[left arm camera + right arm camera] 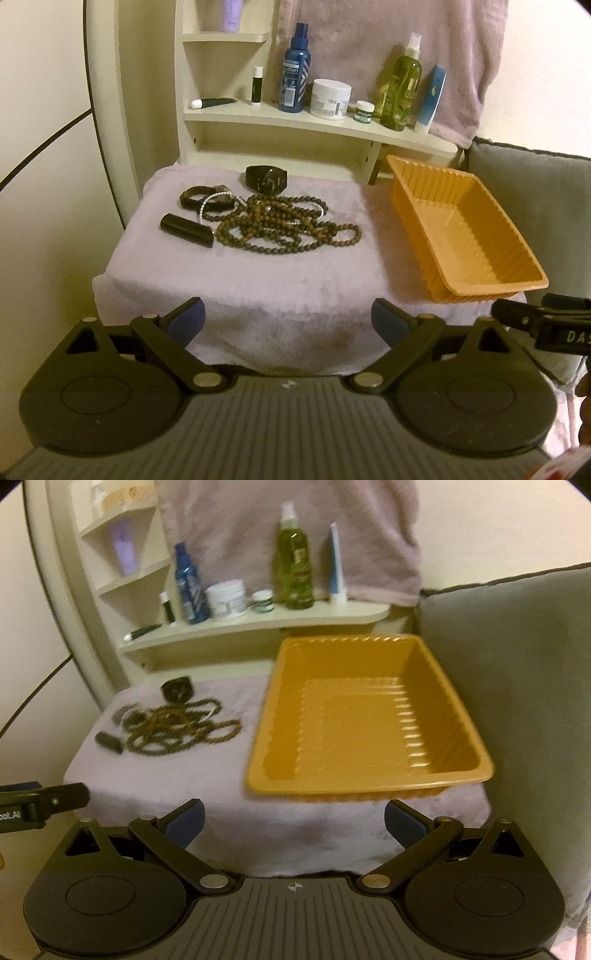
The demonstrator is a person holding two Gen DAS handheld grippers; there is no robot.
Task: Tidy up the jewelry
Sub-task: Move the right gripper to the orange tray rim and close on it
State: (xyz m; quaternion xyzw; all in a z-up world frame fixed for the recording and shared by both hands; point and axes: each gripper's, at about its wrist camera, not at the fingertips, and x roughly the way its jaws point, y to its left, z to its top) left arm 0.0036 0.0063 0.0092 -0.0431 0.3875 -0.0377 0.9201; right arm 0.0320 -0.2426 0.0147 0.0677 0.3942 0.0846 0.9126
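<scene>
A heap of jewelry lies on the lilac towel (258, 280): long brown bead necklaces (284, 229), a white pearl string (207, 206), a dark bangle (195, 197), a black watch (266, 180) behind them and a black tube-shaped piece (186, 229) at the front left. An empty orange tray (476, 258) sits to the right. My left gripper (288, 321) is open, short of the towel's front edge. In the right wrist view the beads (177, 725), watch (178, 689) and tray (362, 786) show blurred; my right gripper (293, 821) is open below the tray's front rim.
A cream shelf (317, 125) behind the towel carries a blue spray bottle (294, 70), a white jar (330, 99), a green bottle (400, 88) and small tubes. A pink cloth (388, 48) hangs above. A grey cushion (517, 686) stands at the right.
</scene>
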